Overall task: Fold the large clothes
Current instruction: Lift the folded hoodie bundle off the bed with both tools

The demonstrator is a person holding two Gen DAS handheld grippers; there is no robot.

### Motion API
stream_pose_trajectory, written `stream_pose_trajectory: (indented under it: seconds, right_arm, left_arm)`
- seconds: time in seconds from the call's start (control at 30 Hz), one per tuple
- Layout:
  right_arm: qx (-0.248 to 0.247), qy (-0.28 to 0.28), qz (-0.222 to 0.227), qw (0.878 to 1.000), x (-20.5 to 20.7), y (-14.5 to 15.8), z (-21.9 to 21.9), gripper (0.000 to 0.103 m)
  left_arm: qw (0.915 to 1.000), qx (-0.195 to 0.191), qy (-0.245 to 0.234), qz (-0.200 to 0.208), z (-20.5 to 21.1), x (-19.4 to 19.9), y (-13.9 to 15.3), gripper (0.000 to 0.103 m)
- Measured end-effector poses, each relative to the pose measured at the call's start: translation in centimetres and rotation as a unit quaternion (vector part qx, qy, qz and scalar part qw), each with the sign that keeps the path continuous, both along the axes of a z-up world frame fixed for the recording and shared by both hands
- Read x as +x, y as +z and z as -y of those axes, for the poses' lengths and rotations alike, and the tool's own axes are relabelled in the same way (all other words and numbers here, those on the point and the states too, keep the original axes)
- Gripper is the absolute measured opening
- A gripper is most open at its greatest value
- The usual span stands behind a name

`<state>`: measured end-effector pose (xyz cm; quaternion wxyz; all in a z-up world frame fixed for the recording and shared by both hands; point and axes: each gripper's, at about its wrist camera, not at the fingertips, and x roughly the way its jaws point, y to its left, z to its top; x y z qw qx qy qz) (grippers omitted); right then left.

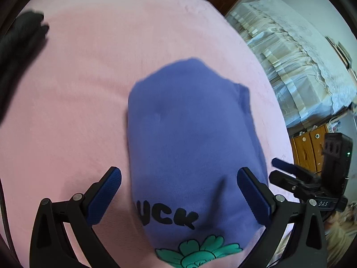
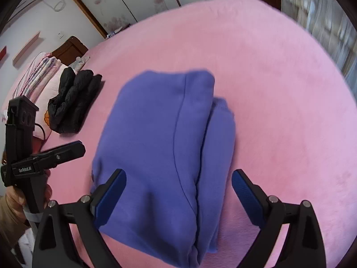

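Observation:
A purple sweatshirt [image 1: 189,138] lies folded into a thick bundle on the pink bed cover [image 1: 89,89]. Black letters and a green flower print show at its near end. My left gripper [image 1: 179,189] hovers open over that near end; its left pad is clear of the cloth. In the right wrist view the same sweatshirt [image 2: 160,145] shows its stacked folded layers along the right side. My right gripper [image 2: 178,192] is open wide above its near edge, the pads not pressing on it. Each view also catches the other gripper at its edge.
A folded black garment [image 2: 71,102] lies on the bed to the left of the sweatshirt, also seen as the dark garment [image 1: 20,44]. Striped pillows [image 2: 38,76] sit beyond it. A lace-covered stack [image 1: 290,51] and a wooden cabinet [image 1: 310,147] stand beside the bed.

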<state>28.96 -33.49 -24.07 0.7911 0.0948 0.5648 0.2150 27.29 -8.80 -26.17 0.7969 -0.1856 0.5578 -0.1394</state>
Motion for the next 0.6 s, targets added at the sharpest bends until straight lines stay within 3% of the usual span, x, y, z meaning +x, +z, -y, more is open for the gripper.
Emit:
stream_pose_trajectory:
  seconds: [0.1,0.2,0.3,0.4,0.6]
  right_arm:
    - [0.015,0.001,-0.038,0.999,0.8,-2.5,0.2,0.096]
    - [0.033,0.007,-0.062,0.998,1.6,-4.3,0.6,0.096]
    - [0.068,0.014,-0.094,0.993,2.5,-6.3,1.2,0.096]
    - [0.094,0.026,-0.119,0.988,3.2,-8.2,1.6,0.103]
    - [0.165,0.050,-0.171,0.970,4.1,-11.1,1.8,0.103]
  left_arm:
    - [0.9997,-0.010,0.000,-0.021,0.2,0.6,-1.8,0.103]
    - [0.9982,-0.047,-0.008,-0.036,0.4,1.1,-3.1,0.103]
    - [0.9982,-0.046,-0.022,-0.030,0.7,1.4,-3.6,0.103]
    - [0.9974,-0.054,-0.035,-0.033,0.6,1.6,-4.1,0.103]
    - [0.9944,-0.083,-0.051,-0.042,0.0,2.1,-5.7,0.103]
